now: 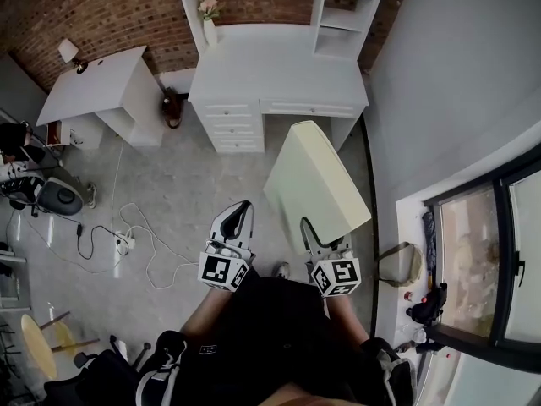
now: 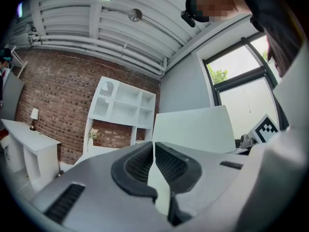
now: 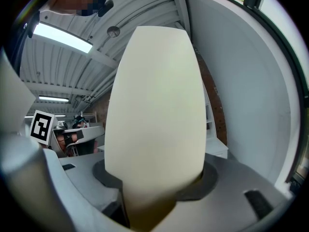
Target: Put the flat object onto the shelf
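- The right gripper (image 1: 321,242) is clamping the flat object (image 1: 314,180), a pale cream board, by its near end. Its own view shows the two jaws pressing on the board from both sides.
- The board is standing out forward and upward from the jaws, in the air above the floor (image 1: 177,184) and touching nothing else. A hold on one short end is probably leaving the far end free to go into the shelf first.
- The left gripper (image 1: 243,210) is hanging just beside the right one with its jaws together and nothing between them. It is not touching the board, so it seems to be only waiting, perhaps to steady the board later.
- The shelf (image 1: 338,24), a white unit with open compartments, is standing on the back of a white desk (image 1: 279,66) against the brick wall, well apart from the board. The task is therefore in its carrying step, and the placing is not yet done.
- A vase (image 1: 209,24) with flowers is standing at the left of the desk, so the open compartments at the right look like the easier place.
- Loose cables (image 1: 127,235) are lying on the floor to the left of the person, away from the direct way to the desk.
- The board is long and held at one end only, so it may swing or slip if the grip is light.
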Motion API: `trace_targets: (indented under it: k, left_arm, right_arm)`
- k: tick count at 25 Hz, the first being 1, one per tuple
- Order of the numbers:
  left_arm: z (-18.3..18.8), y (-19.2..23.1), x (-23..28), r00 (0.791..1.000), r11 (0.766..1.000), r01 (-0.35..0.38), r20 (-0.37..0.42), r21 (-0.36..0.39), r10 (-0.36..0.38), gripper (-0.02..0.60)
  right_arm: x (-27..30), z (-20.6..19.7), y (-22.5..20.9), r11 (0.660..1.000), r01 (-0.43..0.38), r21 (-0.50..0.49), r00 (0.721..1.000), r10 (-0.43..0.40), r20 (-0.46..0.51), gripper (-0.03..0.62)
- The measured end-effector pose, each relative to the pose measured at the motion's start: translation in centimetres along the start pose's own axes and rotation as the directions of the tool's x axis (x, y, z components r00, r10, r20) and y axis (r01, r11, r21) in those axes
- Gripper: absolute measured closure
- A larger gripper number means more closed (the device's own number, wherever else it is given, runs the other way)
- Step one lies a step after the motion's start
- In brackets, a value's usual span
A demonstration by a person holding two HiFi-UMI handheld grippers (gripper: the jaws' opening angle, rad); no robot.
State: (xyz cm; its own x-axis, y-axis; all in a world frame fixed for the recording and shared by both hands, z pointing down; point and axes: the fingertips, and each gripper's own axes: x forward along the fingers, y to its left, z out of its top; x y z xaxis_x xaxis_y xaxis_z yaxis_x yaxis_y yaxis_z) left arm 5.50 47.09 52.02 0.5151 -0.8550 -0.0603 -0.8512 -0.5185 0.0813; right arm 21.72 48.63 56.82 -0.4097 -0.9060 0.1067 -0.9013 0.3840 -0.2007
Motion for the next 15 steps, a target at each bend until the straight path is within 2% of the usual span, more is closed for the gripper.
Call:
trace_targets:
  k: [8,15]
  left_arm:
    - [-2.0,2.2,2.1,0.999,0.999,-0.039,-0.035,-0.022,0.039,0.561]
    - [-2.8,7.5,8.8,0.999,1.0,0.003,-0.036,-0.029,-0.004,0.561]
  right_arm:
    - [2.8,-0.6,-1.4,1.0,-0.008,0.018,1.0,0.008,-0.015,0.316]
    - [10.4,-0.1,-3.2,1.0,0.022,0.01,0.999,-0.022,-0.029,0.316]
